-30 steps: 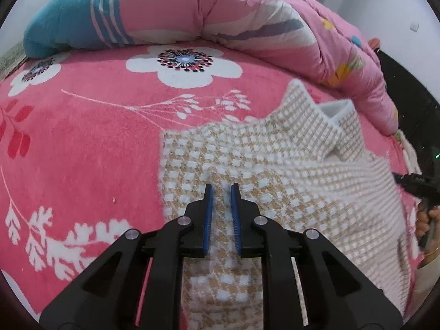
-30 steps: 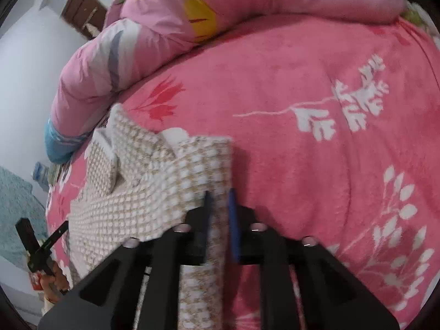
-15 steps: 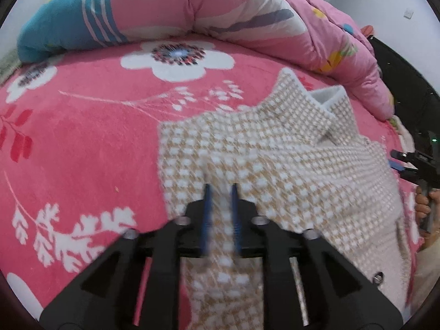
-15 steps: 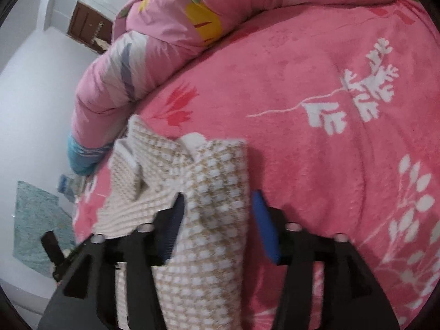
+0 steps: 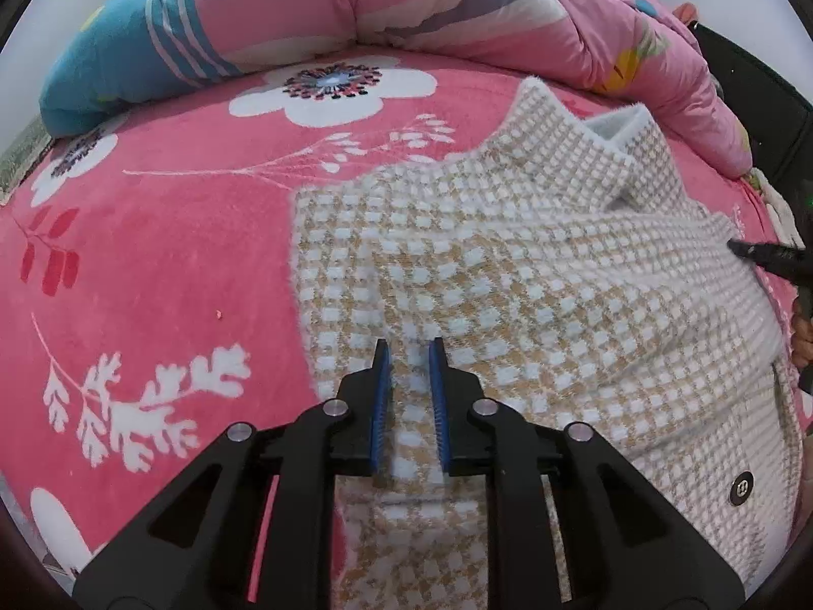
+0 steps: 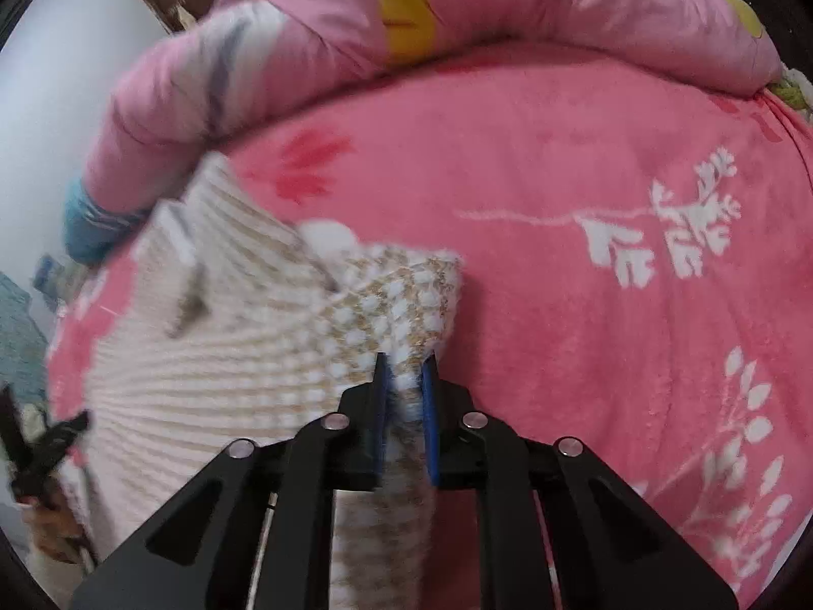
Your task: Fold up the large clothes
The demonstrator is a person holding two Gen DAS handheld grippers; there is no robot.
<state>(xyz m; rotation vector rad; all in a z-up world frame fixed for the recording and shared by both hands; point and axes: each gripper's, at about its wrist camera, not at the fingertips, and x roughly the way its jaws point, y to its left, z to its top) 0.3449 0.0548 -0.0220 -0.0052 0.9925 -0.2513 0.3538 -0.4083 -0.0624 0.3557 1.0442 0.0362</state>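
Beige-checked woollen coat (image 5: 533, 295) is lying on the bed, spreading ahead of both tongs. Your left tongs (image 5: 409, 356) are pinching a fold of it; your right tongs (image 6: 404, 368) are gripping its sleeve, pink blanket (image 6: 584, 193) stretching beyond, quilt (image 5: 406, 0) bunching behind.

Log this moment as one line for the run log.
stage: folding checked jacket on pink blanket | left gripper: shut on jacket | right gripper: shut on jacket edge
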